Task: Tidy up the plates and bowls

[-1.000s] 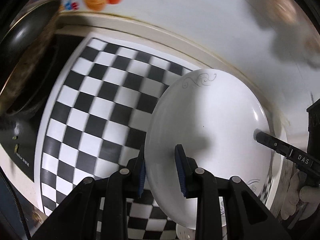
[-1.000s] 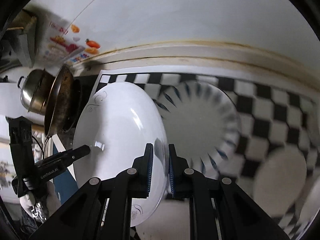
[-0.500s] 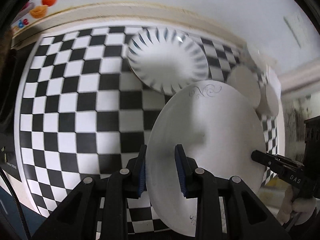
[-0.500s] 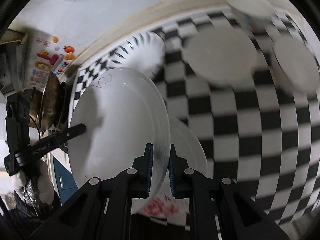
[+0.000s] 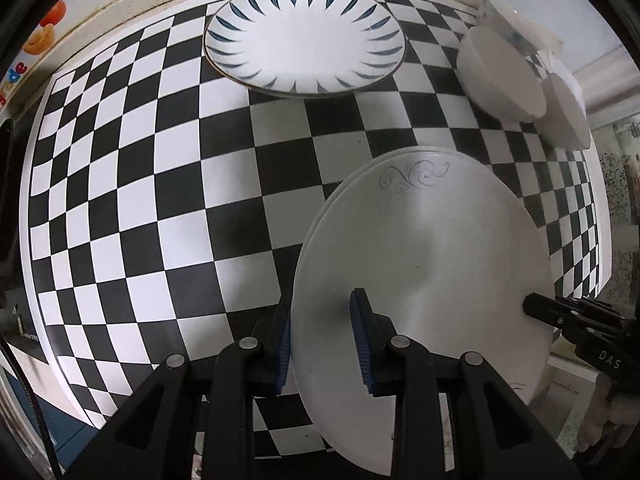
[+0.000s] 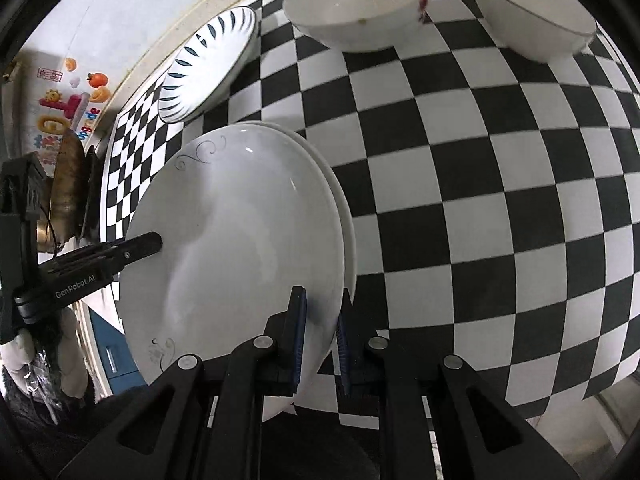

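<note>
White lettering reads "DAS" on the black right gripper (image 5: 560, 314) in the left wrist view and "GenRobot.AI" on the black left gripper (image 6: 154, 242) in the right wrist view, while the colourful wall sticker (image 6: 68, 104) carries writing too small to read. Both grippers stand narrow and clamped on opposite rims of a round glossy white plate with grey scroll ornament (image 5: 424, 280), the blue ribbed pads (image 5: 360, 344) pressing its edge. It is held tilted above the black-and-white checkered tabletop (image 5: 160, 184), over a second white plate (image 6: 346, 220), with a blue-petal-patterned white plate (image 5: 304, 40) and two white bowls (image 6: 356, 4) near the wall.
</note>
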{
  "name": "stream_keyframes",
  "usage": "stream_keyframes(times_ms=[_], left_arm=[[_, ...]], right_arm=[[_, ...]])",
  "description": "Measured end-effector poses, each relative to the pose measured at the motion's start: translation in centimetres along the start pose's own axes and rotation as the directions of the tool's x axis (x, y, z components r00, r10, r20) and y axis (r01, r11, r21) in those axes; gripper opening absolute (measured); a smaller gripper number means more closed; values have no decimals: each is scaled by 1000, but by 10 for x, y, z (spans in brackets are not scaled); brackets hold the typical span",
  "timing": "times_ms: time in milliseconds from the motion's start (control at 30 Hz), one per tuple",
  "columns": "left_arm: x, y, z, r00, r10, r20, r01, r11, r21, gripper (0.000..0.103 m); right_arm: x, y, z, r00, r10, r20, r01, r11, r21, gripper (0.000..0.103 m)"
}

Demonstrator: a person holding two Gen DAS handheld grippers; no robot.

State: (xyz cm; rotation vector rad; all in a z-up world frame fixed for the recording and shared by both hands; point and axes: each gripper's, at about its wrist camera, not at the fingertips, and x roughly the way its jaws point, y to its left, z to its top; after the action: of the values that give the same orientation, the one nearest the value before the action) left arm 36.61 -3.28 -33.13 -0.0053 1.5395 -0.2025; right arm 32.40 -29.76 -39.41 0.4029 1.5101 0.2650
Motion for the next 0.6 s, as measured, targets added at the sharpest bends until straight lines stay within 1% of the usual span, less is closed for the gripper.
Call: stream_keyframes(times_ms=[67, 167, 267, 367, 400, 533, 600], left_arm=[[4, 2, -1, 1000, -4, -14, 4, 1000, -9, 25], [3, 4, -3, 1000, 8, -11, -8, 1000, -6, 25], [7, 9, -5, 1000, 0, -30, 0, 1000, -19, 25], [12, 8, -7, 999, -9, -39, 8, 1000, -26, 24], [11, 7, -9, 999, -7, -37, 6, 1000, -22, 24], [10, 5, -11, 999, 2, -32, -2, 1000, -16, 24], [10, 6, -13, 1000, -3, -30, 3, 1000, -17, 24]], right_arm=[[0, -1, -1, 1000, 4, -3, -4, 1000, 4, 16], [1, 1, 2, 1000, 2, -15, -2, 1000, 8, 16], [4, 0, 5, 1000, 7, -29, -7, 1000, 23, 16], [7, -1, 8, 998, 22, -61, -19, 998, 52, 19], [5, -1, 8, 998, 21, -56, -18, 998, 55, 20], [2, 0, 11, 998, 3, -64, 1, 999, 51, 20], [3, 1, 12, 996, -35, -82, 39, 998, 44, 20]])
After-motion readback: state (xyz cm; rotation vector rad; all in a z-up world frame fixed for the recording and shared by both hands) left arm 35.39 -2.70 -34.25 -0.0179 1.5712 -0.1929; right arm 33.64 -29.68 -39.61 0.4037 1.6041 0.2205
